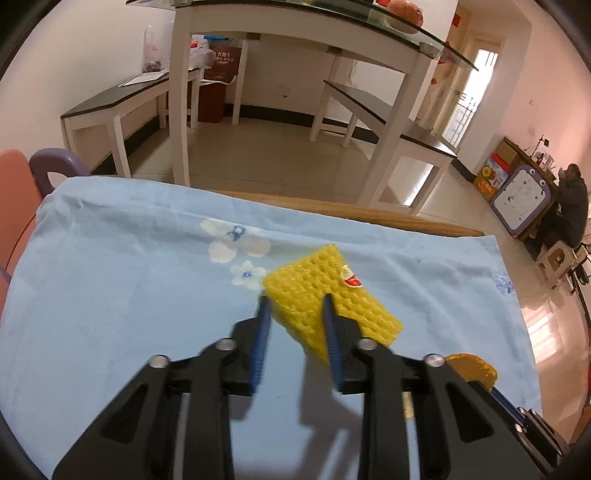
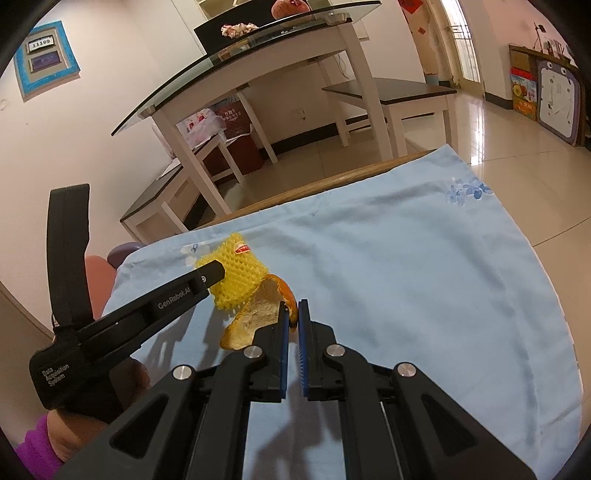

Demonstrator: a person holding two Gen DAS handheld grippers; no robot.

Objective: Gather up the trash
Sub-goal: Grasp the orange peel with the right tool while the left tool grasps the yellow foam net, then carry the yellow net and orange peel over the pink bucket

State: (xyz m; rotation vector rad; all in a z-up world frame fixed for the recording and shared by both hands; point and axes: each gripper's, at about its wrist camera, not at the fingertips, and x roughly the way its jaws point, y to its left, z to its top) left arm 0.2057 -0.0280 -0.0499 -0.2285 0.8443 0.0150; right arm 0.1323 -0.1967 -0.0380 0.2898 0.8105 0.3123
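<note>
A yellow foam fruit net [image 1: 328,291] with a small red sticker is held between the blue pads of my left gripper [image 1: 297,301], which is shut on its near corner, over the light blue floral cloth [image 1: 129,295]. The net also shows in the right wrist view [image 2: 236,275], with the left gripper [image 2: 207,277] reaching onto it. My right gripper [image 2: 291,308] is shut on the edge of an orange peel [image 2: 258,314] right beside the net. The peel's orange rim shows in the left wrist view [image 1: 471,367] behind my right finger.
The cloth covers a wooden table whose far edge [image 1: 369,212] is bare. Beyond stand a white glass-topped table [image 1: 295,33], dark-topped benches [image 1: 388,114], a red bin [image 1: 214,96], and a seated person [image 1: 574,206] at far right. A pink chair [image 1: 14,206] is left.
</note>
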